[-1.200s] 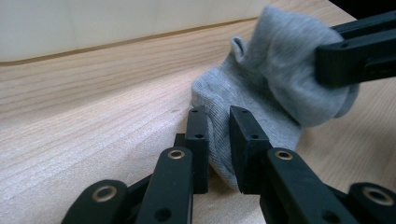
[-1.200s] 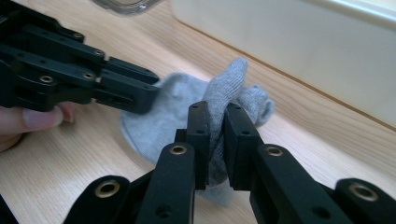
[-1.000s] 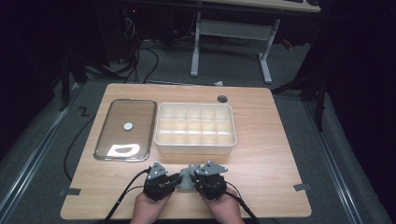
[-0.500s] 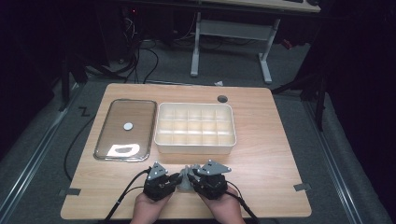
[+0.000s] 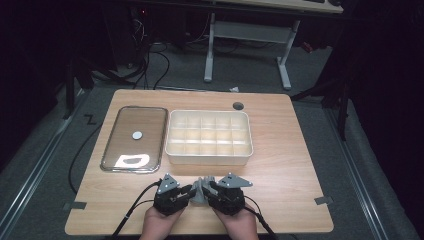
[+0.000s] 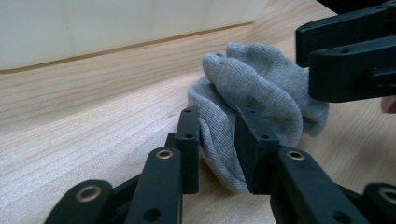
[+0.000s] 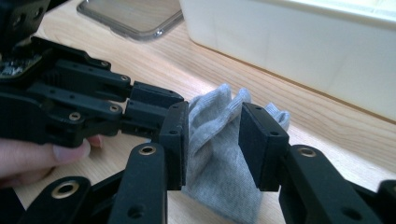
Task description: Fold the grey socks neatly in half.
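from above, the sock (image 5: pixel 200 186) lies by the table's (image 5: pixel 290 165) near edge, between my left gripper (image 5: pixel 186 194) and right gripper (image 5: pixel 209 191). left gripper view: my jaws have been opening, sock between them. right gripper view: same, jaws opening, pads loose on it.

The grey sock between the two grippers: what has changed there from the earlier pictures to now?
Both grippers have just been opening their jaws around the grey sock. In the left gripper the cloth still touches the fingers; in the right gripper it sits loosely between them. The hands barely moved. The white compartment box and the clear lid stayed in place.
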